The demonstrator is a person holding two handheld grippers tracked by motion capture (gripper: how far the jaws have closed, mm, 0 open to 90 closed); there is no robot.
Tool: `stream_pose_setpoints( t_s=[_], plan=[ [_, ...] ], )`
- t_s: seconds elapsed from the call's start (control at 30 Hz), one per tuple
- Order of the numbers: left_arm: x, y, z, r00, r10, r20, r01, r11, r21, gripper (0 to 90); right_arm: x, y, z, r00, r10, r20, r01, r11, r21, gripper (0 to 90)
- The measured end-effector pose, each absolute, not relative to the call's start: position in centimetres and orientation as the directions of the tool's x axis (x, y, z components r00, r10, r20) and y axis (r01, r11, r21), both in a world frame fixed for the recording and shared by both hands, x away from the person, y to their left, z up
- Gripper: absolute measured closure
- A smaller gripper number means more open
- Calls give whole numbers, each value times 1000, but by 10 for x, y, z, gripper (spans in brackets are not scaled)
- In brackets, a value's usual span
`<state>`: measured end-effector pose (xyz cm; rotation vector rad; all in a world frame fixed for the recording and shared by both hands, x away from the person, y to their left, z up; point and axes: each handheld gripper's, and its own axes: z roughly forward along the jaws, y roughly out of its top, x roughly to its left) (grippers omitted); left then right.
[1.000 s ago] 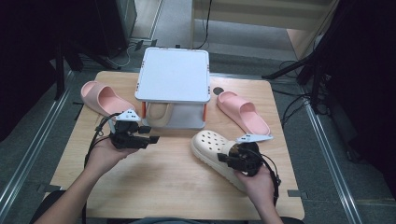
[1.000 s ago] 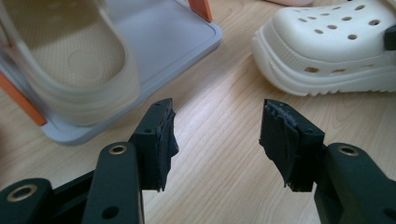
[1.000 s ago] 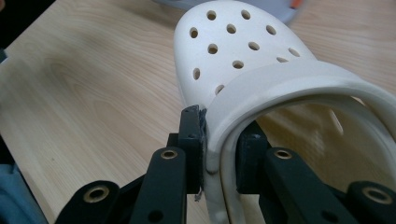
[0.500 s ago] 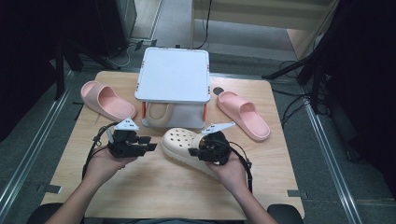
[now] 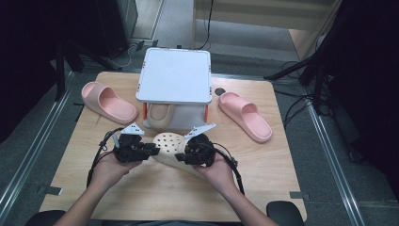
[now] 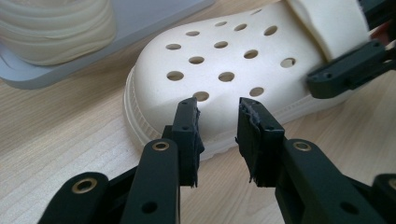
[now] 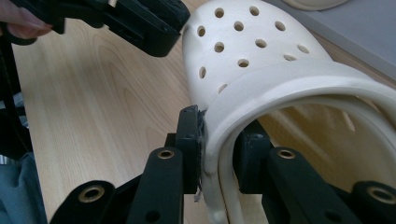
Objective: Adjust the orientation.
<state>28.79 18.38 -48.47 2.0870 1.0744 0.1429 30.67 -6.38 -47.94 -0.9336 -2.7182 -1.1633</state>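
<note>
At the tabletop's (image 5: pixel 155 197) far left lies a pink slipper (image 5: pixel 107 101); nearer, the left gripper (image 5: pixel 151 149) hovers, jaws spread, beside the cream clog's (image 5: pixel 170 143) toe. The right gripper (image 5: pixel 182 156) pinches its heel rim. One clog sits in the grey rack (image 5: pixel 175 77); racking this one likely remains, with another pink slide (image 5: pixel 245 116) at right.

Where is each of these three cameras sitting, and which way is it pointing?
High view: fixed above the person's side, looking forward and down on the wooden table; forearms, left gripper and right gripper show.
Left gripper view: rides the left gripper, facing the cream perforated clog; its open jaws show.
Right gripper view: rides the right gripper, jaws shut on the clog's heel strap.
All three share the clog; both gripper views also catch the other gripper.
</note>
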Motion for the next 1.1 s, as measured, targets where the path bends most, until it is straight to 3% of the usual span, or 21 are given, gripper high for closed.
stream_pose_setpoints(
  t_s=[0.13,0.3,0.43,0.5,0.8,0.93,1.1],
  plan=[
    [289,186,-486,634,738,-232,652,-348,674,695,306,-70,-475,-822,503,266,533,516,671,652],
    [286,188,-486,628,742,-233,654,-341,675,731,302,-88,-463,-824,497,273,525,488,697,640],
    [286,190,-486,629,745,-222,647,-344,681,801,305,-111,-451,-821,514,248,504,451,737,801],
    [287,191,-487,625,748,-225,652,-340,678,804,310,-119,-450,-810,535,240,508,436,743,828],
    [290,192,-493,620,747,-239,664,-338,666,804,341,-135,-464,-769,589,249,538,385,749,852],
    [288,191,-494,615,750,-242,669,-334,664,800,350,-131,-472,-782,591,199,504,412,759,826],
    [286,191,-495,614,755,-231,664,-336,668,802,360,-119,-479,-802,581,139,483,492,725,870]
  ],
)
